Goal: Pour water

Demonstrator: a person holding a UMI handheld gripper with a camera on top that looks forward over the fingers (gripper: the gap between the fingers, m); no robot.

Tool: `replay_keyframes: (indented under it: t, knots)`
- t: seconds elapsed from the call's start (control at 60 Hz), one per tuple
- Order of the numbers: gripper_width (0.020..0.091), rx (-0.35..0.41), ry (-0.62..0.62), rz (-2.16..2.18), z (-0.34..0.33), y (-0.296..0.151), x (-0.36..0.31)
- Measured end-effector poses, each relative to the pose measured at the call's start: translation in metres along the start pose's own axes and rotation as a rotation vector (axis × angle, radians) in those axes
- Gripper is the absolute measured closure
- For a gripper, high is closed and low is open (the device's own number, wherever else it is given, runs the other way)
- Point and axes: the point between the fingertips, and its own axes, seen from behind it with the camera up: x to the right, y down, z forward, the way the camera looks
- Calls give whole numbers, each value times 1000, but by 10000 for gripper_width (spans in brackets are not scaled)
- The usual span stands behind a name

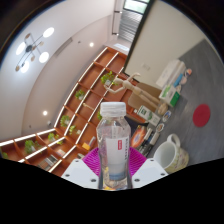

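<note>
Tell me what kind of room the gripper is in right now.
Probably an indoor lab or showroom space: wooden cubby shelves holding green plants, round ceiling lights, and a table crowded with containers. The gripper holds a water bottle up.

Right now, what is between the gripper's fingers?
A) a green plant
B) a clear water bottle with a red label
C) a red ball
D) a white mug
B: a clear water bottle with a white cap and a red label stands upright between the fingers, while the white mug sits off to the side beyond them.
</note>
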Motion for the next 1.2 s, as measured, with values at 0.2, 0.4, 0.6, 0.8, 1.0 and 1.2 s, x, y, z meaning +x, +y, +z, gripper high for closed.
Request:
replay_keyframes:
  t: [0.2, 0.4, 0.6, 0.8, 1.0, 1.2]
  knots:
    - [730, 60, 380, -702, -1, -81, 83]
    - [731, 69, 661, -1097, -11, -135, 153]
    - [729, 66, 672, -1123, -1, -139, 202]
    - [729, 86, 638, -999, 3, -141, 229]
    - [689, 130, 591, -895, 1, -143, 240]
    - [535, 102, 612, -900, -4, -141, 239]
